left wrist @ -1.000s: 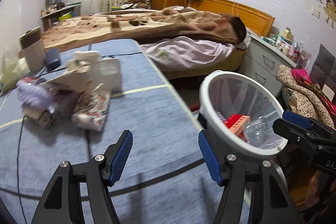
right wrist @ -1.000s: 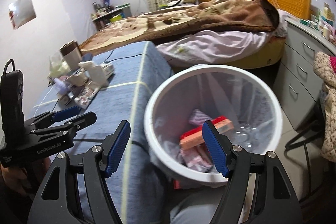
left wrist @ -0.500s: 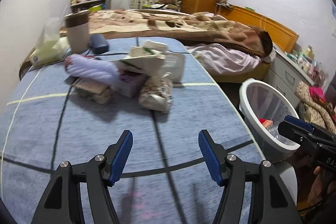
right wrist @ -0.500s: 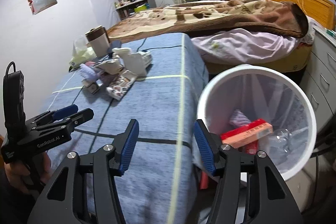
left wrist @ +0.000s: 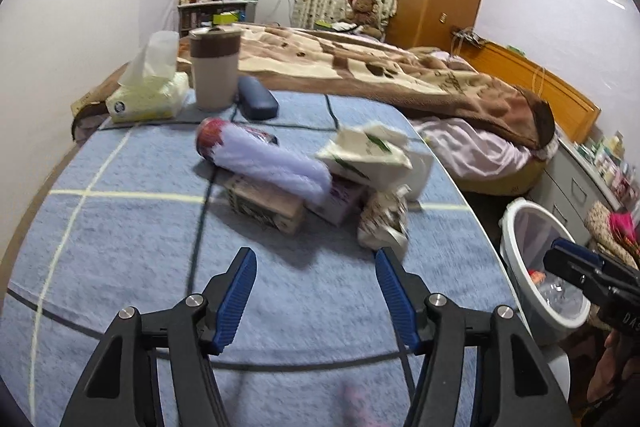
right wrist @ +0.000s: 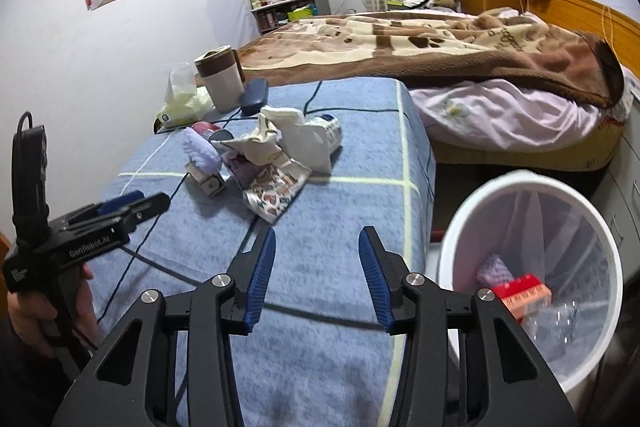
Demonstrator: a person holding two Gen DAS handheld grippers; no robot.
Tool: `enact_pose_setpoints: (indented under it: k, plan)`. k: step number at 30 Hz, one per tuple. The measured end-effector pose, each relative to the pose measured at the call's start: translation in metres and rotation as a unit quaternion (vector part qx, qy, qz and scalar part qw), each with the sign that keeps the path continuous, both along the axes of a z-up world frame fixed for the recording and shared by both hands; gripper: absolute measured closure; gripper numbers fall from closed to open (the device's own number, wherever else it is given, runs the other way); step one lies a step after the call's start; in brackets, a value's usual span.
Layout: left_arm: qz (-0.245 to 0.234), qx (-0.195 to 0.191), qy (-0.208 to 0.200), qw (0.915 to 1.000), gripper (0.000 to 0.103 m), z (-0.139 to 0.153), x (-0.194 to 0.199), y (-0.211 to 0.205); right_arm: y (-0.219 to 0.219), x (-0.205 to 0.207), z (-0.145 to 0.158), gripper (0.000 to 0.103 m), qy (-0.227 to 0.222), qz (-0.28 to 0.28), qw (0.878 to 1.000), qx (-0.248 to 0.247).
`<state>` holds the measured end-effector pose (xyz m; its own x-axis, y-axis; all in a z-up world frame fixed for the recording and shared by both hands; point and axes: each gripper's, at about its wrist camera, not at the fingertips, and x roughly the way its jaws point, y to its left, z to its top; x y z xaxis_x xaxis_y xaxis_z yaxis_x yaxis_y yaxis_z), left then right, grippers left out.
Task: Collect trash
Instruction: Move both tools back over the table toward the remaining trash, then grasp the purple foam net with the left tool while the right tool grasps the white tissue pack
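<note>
A pile of trash lies mid-table on the blue cloth [left wrist: 120, 227]: a fluffy lilac item [left wrist: 276, 163] over a red can [left wrist: 212, 137], a small cardboard box [left wrist: 264, 205], a crumpled white carton [left wrist: 368, 147] and a patterned wrapper [left wrist: 384, 219]. My left gripper [left wrist: 314, 255] hovers short of the pile, its jaws closing slightly with nothing between them. My right gripper [right wrist: 318, 233] is above the table's near right part, jaws closing on nothing. The white bin [right wrist: 460, 227] stands off the table's right edge and holds a red box [right wrist: 524, 291] and other scraps.
A brown-banded cup [left wrist: 214, 67], a tissue pack [left wrist: 148, 95] and a dark blue case [left wrist: 258, 97] stand at the table's far end. A black cable [left wrist: 200, 211] crosses the cloth. A bed with a brown blanket [left wrist: 400, 75] and grey drawers [left wrist: 576, 183] lie beyond.
Both views have swung left from the bin toward the trash pile. The right jaws have narrowed a good deal, the left ones a little. Neither gripper holds anything.
</note>
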<state>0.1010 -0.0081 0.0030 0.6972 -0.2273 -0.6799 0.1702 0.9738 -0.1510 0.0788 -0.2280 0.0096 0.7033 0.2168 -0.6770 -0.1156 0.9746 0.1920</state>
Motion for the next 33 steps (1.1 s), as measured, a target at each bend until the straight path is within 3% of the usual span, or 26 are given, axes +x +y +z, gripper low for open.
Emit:
enact_pose_setpoints:
  k: [10, 21, 31, 33]
  plan:
    - [0.041, -0.037, 0.013, 0.9984, 0.041, 0.002, 0.047, 0.021, 0.002, 0.032, -0.005, 0.061, 0.007, -0.003, 1.0, -0.006]
    - [0.088, -0.078, 0.051, 0.9917, 0.041, -0.021, 0.105, 0.016, 0.004, 0.076, -0.019, 0.061, 0.017, -0.008, 1.0, -0.014]
    - [0.105, -0.085, 0.062, 0.9889, 0.041, -0.036, 0.119, 0.022, 0.014, 0.116, -0.04, 0.061, 0.035, 0.001, 0.999, -0.022]
    - [0.106, -0.083, 0.062, 0.989, 0.048, -0.036, 0.12, 0.023, 0.016, 0.121, -0.043, 0.061, 0.035, 0.001, 0.999, -0.023]
